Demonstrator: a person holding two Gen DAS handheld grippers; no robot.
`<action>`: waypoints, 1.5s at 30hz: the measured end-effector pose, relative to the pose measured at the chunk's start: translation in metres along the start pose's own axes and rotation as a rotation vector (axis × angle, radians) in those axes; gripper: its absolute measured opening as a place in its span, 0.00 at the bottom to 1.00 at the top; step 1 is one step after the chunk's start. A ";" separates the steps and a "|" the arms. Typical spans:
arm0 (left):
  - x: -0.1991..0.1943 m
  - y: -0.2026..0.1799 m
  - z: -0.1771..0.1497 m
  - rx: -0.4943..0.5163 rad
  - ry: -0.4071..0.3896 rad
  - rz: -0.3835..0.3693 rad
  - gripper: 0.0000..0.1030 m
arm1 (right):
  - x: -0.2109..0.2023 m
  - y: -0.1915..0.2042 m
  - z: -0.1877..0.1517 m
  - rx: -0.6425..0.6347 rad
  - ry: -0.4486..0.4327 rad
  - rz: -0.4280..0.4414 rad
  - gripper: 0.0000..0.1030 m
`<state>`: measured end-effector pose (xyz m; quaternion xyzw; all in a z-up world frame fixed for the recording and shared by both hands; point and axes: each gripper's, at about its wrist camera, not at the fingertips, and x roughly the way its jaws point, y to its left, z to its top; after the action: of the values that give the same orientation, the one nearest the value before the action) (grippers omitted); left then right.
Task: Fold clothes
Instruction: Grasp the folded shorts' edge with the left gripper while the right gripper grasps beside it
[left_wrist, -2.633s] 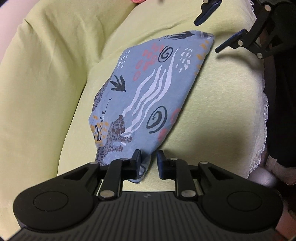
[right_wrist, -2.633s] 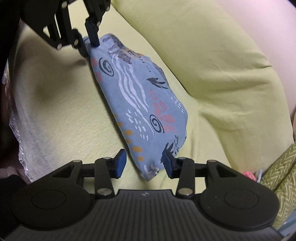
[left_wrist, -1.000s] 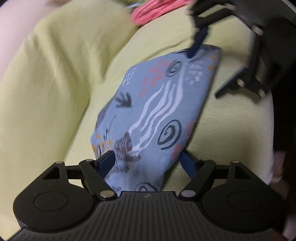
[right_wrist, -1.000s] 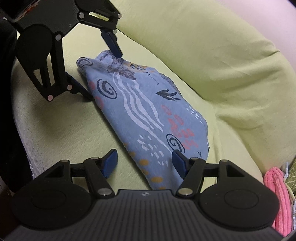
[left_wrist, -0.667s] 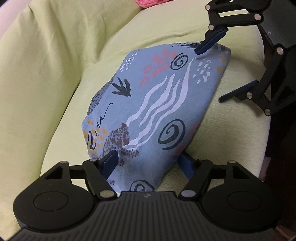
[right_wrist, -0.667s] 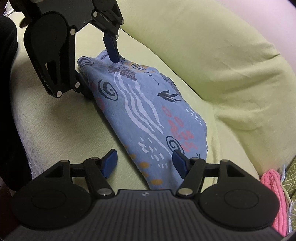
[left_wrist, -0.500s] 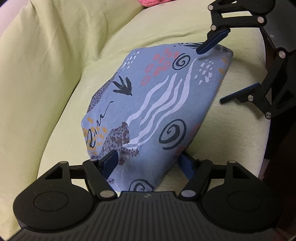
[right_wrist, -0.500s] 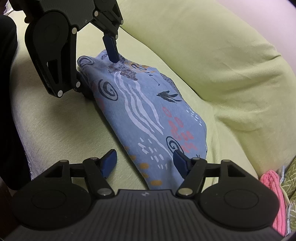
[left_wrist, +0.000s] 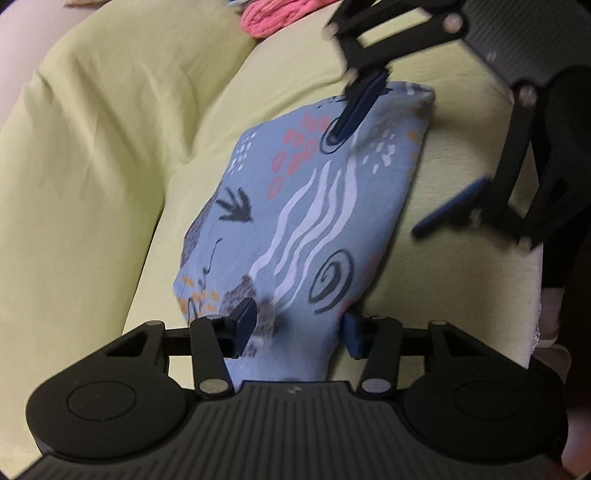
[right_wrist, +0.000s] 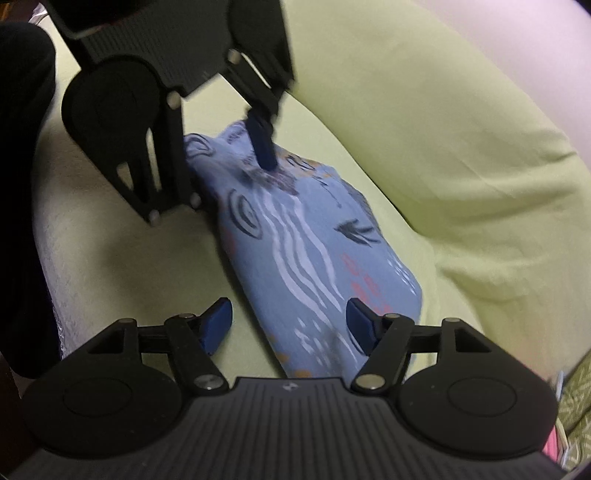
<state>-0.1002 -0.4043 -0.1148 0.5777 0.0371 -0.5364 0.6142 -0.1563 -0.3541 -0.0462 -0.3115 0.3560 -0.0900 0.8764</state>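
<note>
A folded blue patterned cloth (left_wrist: 306, 221) lies on a yellow-green sofa seat (left_wrist: 454, 288); it also shows in the right wrist view (right_wrist: 314, 258). My left gripper (left_wrist: 297, 328) straddles one end of the cloth, its jaws partly closed, with the cloth bunched between them. My right gripper (right_wrist: 288, 325) is open over the opposite end, one finger over the cloth and the other over the bare seat. Each gripper shows in the other's view, the right (left_wrist: 406, 147) and the left (right_wrist: 221, 155), at the cloth's far end.
The sofa backrest cushion (left_wrist: 92, 166) rises along one side of the cloth. A pink knitted item (left_wrist: 273, 14) lies beyond the far end of the seat. A white lace edge (right_wrist: 51, 280) and dark clothing border the seat's front.
Both grippers have moved in along the cloth toward each other. The left gripper's jaws have narrowed around the cloth's end, which now bunches up between them. The right stays open.
</note>
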 end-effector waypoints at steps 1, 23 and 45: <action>0.001 -0.001 0.001 0.014 -0.006 0.003 0.53 | 0.003 0.003 0.001 -0.019 -0.011 -0.009 0.62; 0.007 -0.007 0.016 0.040 -0.114 0.028 0.67 | 0.021 -0.005 -0.006 -0.112 -0.012 -0.101 0.56; 0.015 0.007 0.000 -0.002 -0.068 0.039 0.47 | 0.030 -0.009 -0.032 -0.217 0.057 -0.179 0.39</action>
<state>-0.0893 -0.4152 -0.1204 0.5589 0.0055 -0.5438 0.6260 -0.1555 -0.3880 -0.0754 -0.4323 0.3593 -0.1374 0.8155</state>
